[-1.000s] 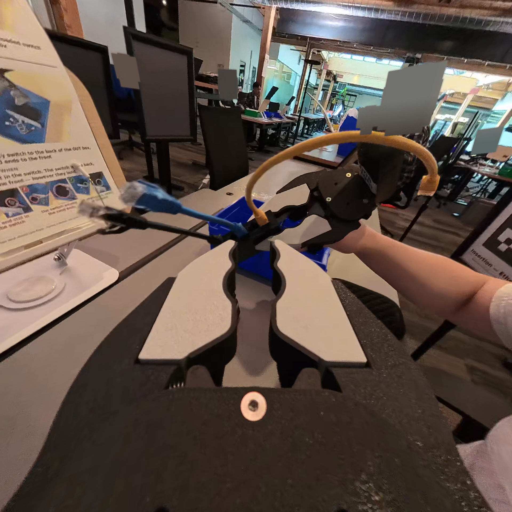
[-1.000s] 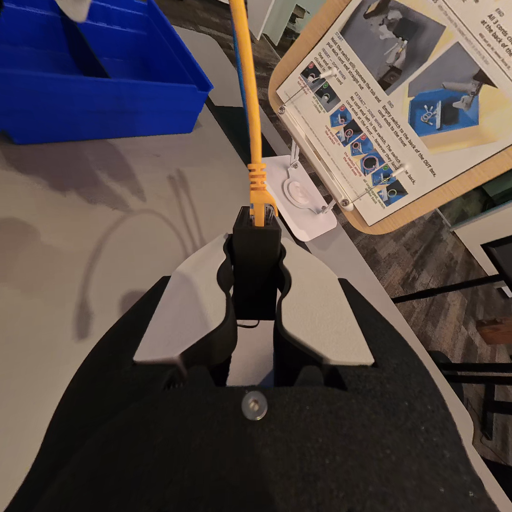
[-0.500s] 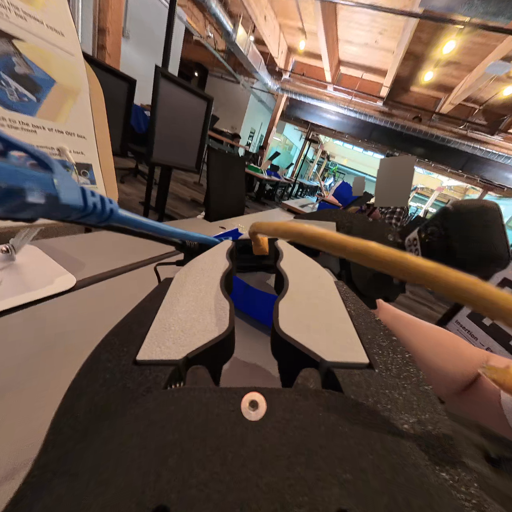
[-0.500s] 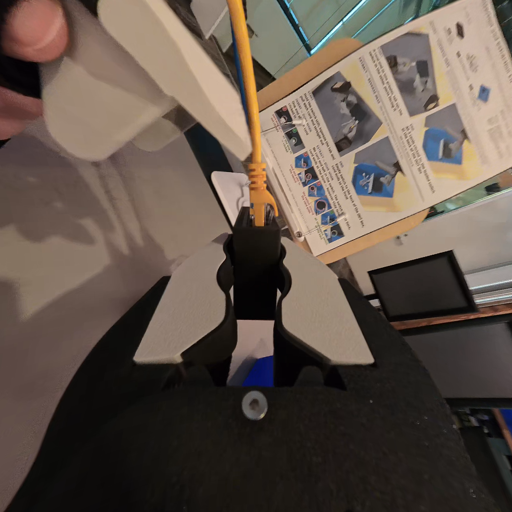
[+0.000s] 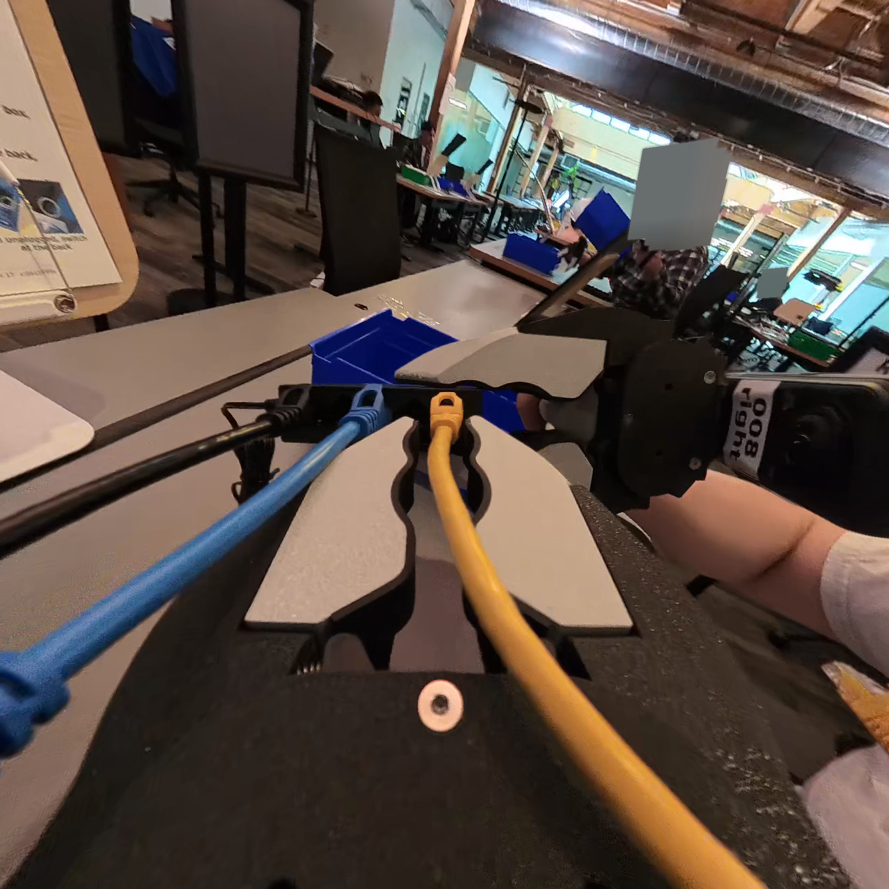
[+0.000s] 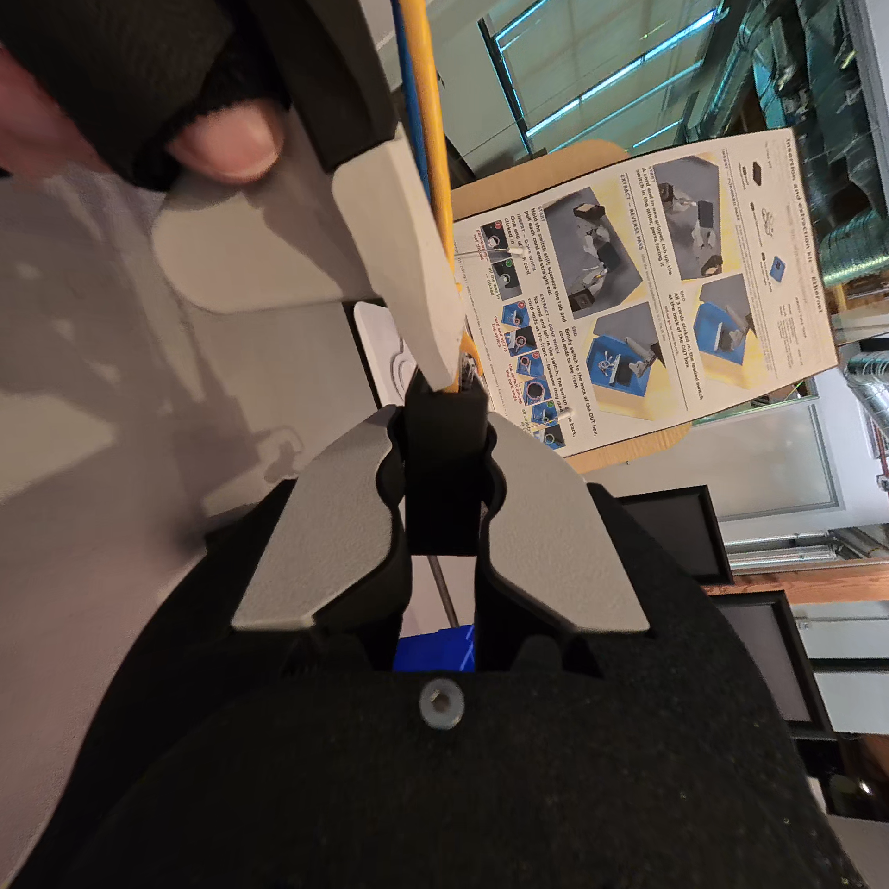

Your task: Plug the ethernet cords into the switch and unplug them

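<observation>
We've got the black switch (image 6: 442,481) clamped end-on in the right gripper (image 6: 442,433), both grey pads pressed on its sides. It's held up above the grey table (image 5: 144,365), in front of the blue bin (image 5: 365,351), port face turned toward our left gripper (image 5: 445,428).

Three cords sit in the ports: black cord (image 5: 144,466) leftmost, blue cord (image 5: 269,500) in the middle, yellow cord (image 5: 462,519) rightmost.

The yellow cord's plug (image 5: 447,413) lies right between the left gripper's fingertips, its cable running back down the slot between the two fingers (image 5: 346,519) and out over the gripper body. Jaws are narrowed around the plug boot. We can't tell whether the pads actually press on it or just flank it.

In the right wrist view, one left finger (image 6: 413,288) lies alongside the yellow cord right at the switch's port face.

Instruction board (image 6: 649,298) stands on the far side of the switch.
</observation>
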A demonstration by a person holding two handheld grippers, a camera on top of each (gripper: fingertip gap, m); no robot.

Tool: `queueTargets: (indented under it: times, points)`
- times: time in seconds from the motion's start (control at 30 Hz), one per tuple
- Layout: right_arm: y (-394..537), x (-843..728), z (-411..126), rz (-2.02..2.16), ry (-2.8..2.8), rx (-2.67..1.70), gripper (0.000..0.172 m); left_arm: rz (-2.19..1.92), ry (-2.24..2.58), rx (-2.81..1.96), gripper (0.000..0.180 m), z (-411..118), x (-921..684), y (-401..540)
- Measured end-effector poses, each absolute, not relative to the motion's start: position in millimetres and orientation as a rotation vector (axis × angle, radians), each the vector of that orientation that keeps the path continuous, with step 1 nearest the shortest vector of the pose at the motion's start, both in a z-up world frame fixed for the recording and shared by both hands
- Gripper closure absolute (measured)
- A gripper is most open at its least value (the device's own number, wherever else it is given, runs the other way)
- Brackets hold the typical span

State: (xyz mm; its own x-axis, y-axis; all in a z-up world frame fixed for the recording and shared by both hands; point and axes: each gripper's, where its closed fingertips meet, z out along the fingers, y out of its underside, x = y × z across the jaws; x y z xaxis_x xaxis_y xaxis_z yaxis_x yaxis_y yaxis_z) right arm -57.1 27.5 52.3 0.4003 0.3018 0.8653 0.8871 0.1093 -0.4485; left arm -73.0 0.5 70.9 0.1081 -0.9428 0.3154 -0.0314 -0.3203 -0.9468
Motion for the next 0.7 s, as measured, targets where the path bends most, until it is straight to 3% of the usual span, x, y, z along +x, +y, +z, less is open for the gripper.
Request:
queueTargets:
  times: [0.7]
  points:
    - [25.0,-54.4,58.0,-0.705,-1.161,-1.39,0.145,-1.366,1.028,-1.474,0.17,77.4,-77.3,-1.8]
